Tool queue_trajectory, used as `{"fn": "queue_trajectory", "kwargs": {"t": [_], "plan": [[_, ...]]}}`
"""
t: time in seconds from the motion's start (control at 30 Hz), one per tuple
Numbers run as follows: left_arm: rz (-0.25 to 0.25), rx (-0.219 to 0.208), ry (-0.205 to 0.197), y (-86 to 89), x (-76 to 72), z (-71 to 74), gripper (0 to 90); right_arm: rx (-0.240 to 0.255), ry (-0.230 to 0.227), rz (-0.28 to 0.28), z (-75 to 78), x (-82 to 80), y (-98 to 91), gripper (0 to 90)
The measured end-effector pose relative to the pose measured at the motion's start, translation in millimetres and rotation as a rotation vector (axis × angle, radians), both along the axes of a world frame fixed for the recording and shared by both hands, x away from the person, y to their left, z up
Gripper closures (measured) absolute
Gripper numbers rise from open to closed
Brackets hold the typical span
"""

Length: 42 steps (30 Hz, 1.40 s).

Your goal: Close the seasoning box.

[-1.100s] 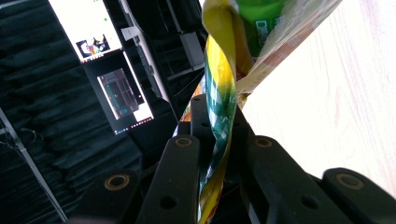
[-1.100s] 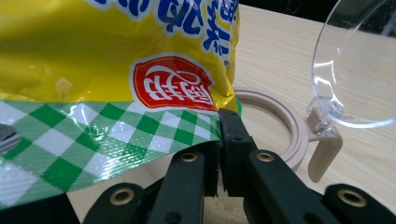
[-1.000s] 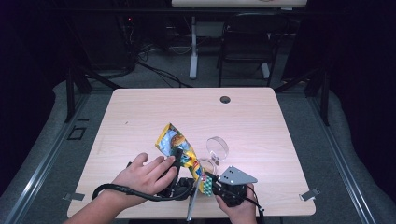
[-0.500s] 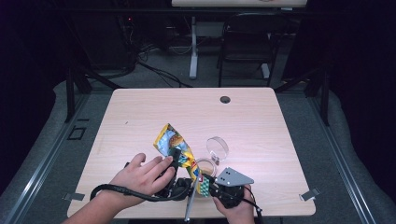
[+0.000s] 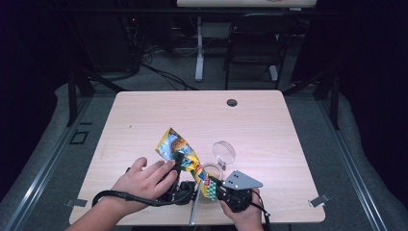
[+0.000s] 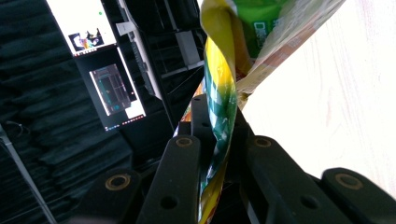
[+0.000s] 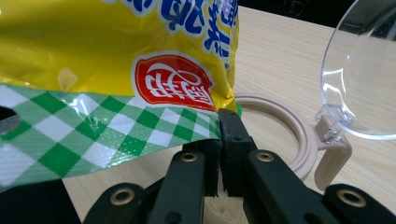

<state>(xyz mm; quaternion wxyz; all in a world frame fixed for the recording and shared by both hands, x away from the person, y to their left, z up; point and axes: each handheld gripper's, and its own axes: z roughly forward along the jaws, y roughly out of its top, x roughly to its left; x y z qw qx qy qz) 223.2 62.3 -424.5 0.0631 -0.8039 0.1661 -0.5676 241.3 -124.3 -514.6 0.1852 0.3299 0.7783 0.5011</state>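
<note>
**A:** what's that crinkly yellow foil snack bag [image 5: 179, 150] with the green-checked edge doing?

**B:** it's pinched at both ends, tilted just left of the beige ring-shaped container with a clear round lid [image 5: 222, 153]. Left gripper [image 6: 219, 154] clamps one twisted edge, right gripper [image 7: 219, 140] the checked corner. Hands low at the wooden table [image 5: 269, 130] front edge.
</note>
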Motion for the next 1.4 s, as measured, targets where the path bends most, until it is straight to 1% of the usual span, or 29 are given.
{"fn": "queue_trajectory", "kwargs": {"t": [0.07, 0.1, 0.13, 0.3, 0.37, 0.47, 0.7, 0.77, 0.97, 1.03, 1.17, 1.27, 1.3, 1.4], "plan": [[-0.003, -0.002, 0.002, 0.3, -0.1, -1.4, 87.3, -0.004, -0.001, 0.0, -0.3, -0.1, -0.6, 87.6], [0.008, -0.009, 0.012, 1.2, -0.2, -2.7, 87.4, -0.005, -0.001, -0.001, -0.5, 0.0, -0.8, 87.6], [0.009, -0.01, 0.013, 1.5, -0.1, -3.0, 87.4, -0.006, -0.001, -0.001, -0.7, 0.1, -0.9, 87.6], [-0.002, -0.008, 0.01, 2.1, 0.6, -2.3, 87.4, -0.008, -0.001, -0.002, -0.8, -0.5, -0.4, 87.7], [0.013, -0.019, 0.023, 3.1, 0.8, -1.6, 87.4, -0.007, -0.002, -0.002, -0.3, -1.0, -0.4, 87.7], [0.016, -0.043, 0.035, 4.8, 2.0, -0.3, 87.4, -0.003, -0.008, 0.001, 1.1, -1.9, -0.9, 87.8], [0.012, -0.057, 0.039, 6.9, 2.0, -2.1, 87.4, -0.005, -0.009, -0.001, 1.8, -2.4, -1.8, 87.8], [0.017, -0.062, 0.041, 7.8, 2.1, -2.2, 87.4, 0.003, -0.011, -0.004, 2.0, -2.4, -2.0, 87.8], [0.029, -0.095, 0.061, 12.4, 2.7, -5.6, 87.4, -0.007, -0.013, -0.001, 2.8, -3.0, -2.2, 87.8], [0.033, -0.11, 0.073, 14.3, 3.1, -6.0, 87.4, -0.004, -0.017, 0.001, 2.8, -3.3, -1.7, 87.8], [0.042, -0.132, 0.084, 17.3, 3.8, -6.8, 87.5, 0.0, -0.024, 0.003, 3.2, -3.6, -1.0, 87.8], [0.051, -0.138, 0.091, 18.9, 3.8, -8.3, 87.5, -0.002, -0.022, 0.002, 2.9, -3.3, -0.6, 87.8], [0.05, -0.152, 0.096, 19.8, 4.1, -9.5, 87.5, -0.002, -0.023, 0.003, 2.7, -3.2, -0.4, 87.8], [0.058, -0.167, 0.107, 21.7, 4.6, -10.4, 87.5, 0.0, -0.025, 0.001, 2.4, -3.1, 0.5, 87.8]]}}
